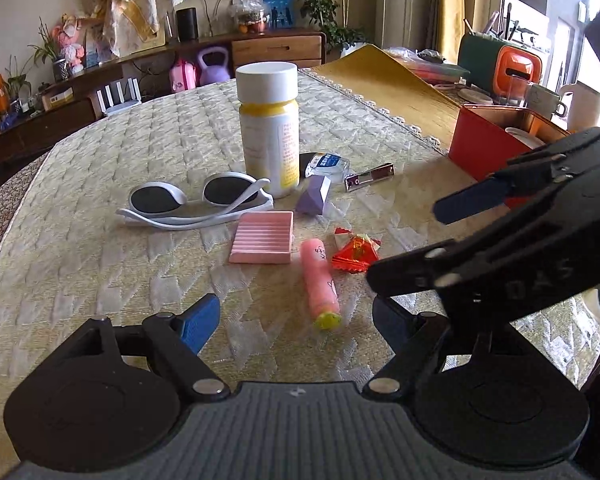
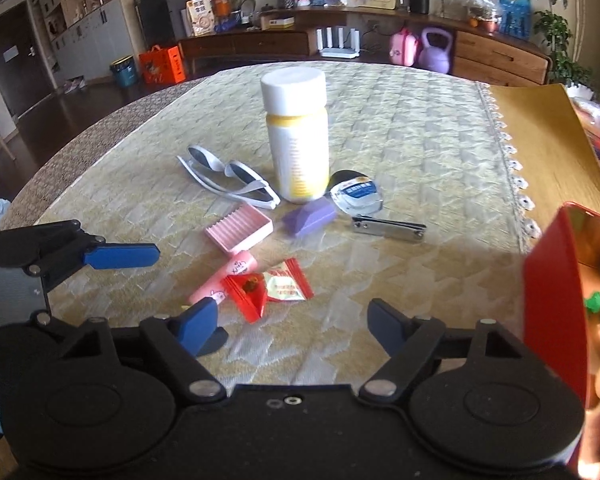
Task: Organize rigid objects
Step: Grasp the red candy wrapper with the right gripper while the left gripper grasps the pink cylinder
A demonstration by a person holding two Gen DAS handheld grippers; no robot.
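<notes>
On the quilted table cloth [image 1: 100, 272] stand a white bottle with a yellow band [image 1: 268, 128] [image 2: 296, 136], white sunglasses [image 1: 192, 200], a pink ribbed tray [image 1: 262, 238], a purple faceted block [image 1: 314, 196] and a metal nail clipper [image 1: 370, 176]. A pink tube [image 1: 320, 284] [image 2: 228, 276] lies beside red candy wrappers [image 1: 354, 250] [image 2: 268, 288]. My left gripper [image 1: 296, 320] is open, low over the cloth, with the tube's yellow end just ahead of its jaws. My right gripper [image 2: 292, 324] is open too, just short of the wrappers, nothing between its fingers.
An open red tin box [image 1: 484, 140] [image 2: 552, 288] stands at the right, close to the right gripper. A blue-and-white packet [image 2: 358, 194] lies behind the purple block. A gold mat [image 1: 400, 88] covers the table's far right. Sideboards and plants stand beyond the table.
</notes>
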